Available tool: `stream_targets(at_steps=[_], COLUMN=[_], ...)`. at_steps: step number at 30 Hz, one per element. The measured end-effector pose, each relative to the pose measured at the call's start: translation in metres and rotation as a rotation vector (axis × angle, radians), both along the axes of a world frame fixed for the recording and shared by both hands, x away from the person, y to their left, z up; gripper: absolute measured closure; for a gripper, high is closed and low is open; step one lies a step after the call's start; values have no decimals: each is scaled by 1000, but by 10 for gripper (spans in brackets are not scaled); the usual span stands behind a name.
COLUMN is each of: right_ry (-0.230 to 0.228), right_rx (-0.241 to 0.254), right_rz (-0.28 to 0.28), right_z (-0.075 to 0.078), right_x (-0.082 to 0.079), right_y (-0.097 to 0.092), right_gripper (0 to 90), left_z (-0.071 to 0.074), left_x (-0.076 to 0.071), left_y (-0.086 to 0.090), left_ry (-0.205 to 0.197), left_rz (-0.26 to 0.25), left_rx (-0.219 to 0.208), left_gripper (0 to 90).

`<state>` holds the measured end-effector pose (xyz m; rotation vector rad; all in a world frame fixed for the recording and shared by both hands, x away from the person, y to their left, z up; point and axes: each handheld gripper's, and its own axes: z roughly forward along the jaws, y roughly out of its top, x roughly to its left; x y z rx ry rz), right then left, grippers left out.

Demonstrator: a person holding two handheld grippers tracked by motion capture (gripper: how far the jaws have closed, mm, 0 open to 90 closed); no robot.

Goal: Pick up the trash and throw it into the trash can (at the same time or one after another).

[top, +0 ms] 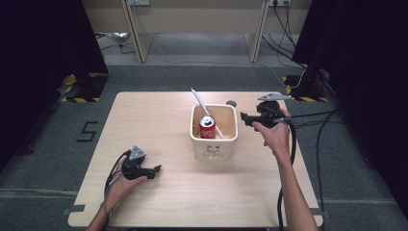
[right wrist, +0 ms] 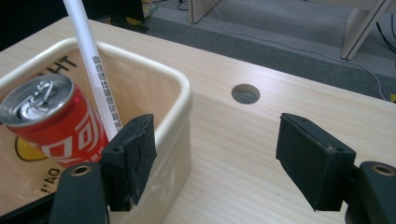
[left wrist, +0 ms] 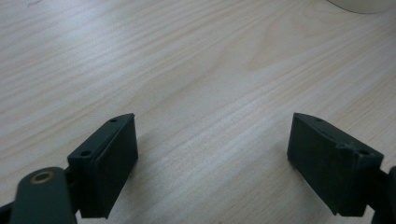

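Cream-coloured tub (top: pixel 214 139), square with rounded corners, stands a little right of the middle of a light wooden table (top: pixel 159 125); inside it a red drinks can (top: pixel 207 127) stands upright, its pull tab unopened, and a long white stick (top: pixel 202 107) printed with small dark characters leans against the can and rises past the tub's far rim. In the right gripper view the same can (right wrist: pixel 53 123) and stick (right wrist: pixel 91 65) appear at left, with dark lettering visible on the tub's (right wrist: pixel 180 100) inner wall. Right gripper (top: pixel 245 118), held in the person's right hand (top: pixel 275 136), hovers just beside the tub's right wall, pointing toward it; its fingers are spread wide with nothing between them, one finger (right wrist: pixel 130 158) level with the tub's rim, the other (right wrist: pixel 313 158) over bare table. A round hole (right wrist: pixel 245 94) in the table lies beyond the tub. Left gripper (top: pixel 155 171), held in the left hand (top: pixel 122 185), sits low near the front left of the table, well apart from the tub; its fingers (left wrist: pixel 105 163) likewise stand wide apart over bare wood. Black cables trail from both grippers.
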<state>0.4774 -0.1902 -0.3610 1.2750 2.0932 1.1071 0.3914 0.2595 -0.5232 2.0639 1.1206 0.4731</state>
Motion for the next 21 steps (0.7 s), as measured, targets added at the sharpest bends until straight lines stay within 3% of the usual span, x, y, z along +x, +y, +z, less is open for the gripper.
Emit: stream_targets(at_steps=[11,21], right_ry=[14,17], right_rx=[-5,-19], right_rz=[-27,-28], right_z=[-14,-23], right_x=[-14,-27], right_y=[-23,-32], right_gripper=[269,269], left_z=[0,0], left_x=[0,0], left_y=[0,0], left_ry=[-2,-3], left_rz=[1,0], left_rx=[0,1], left_gripper=[155,154])
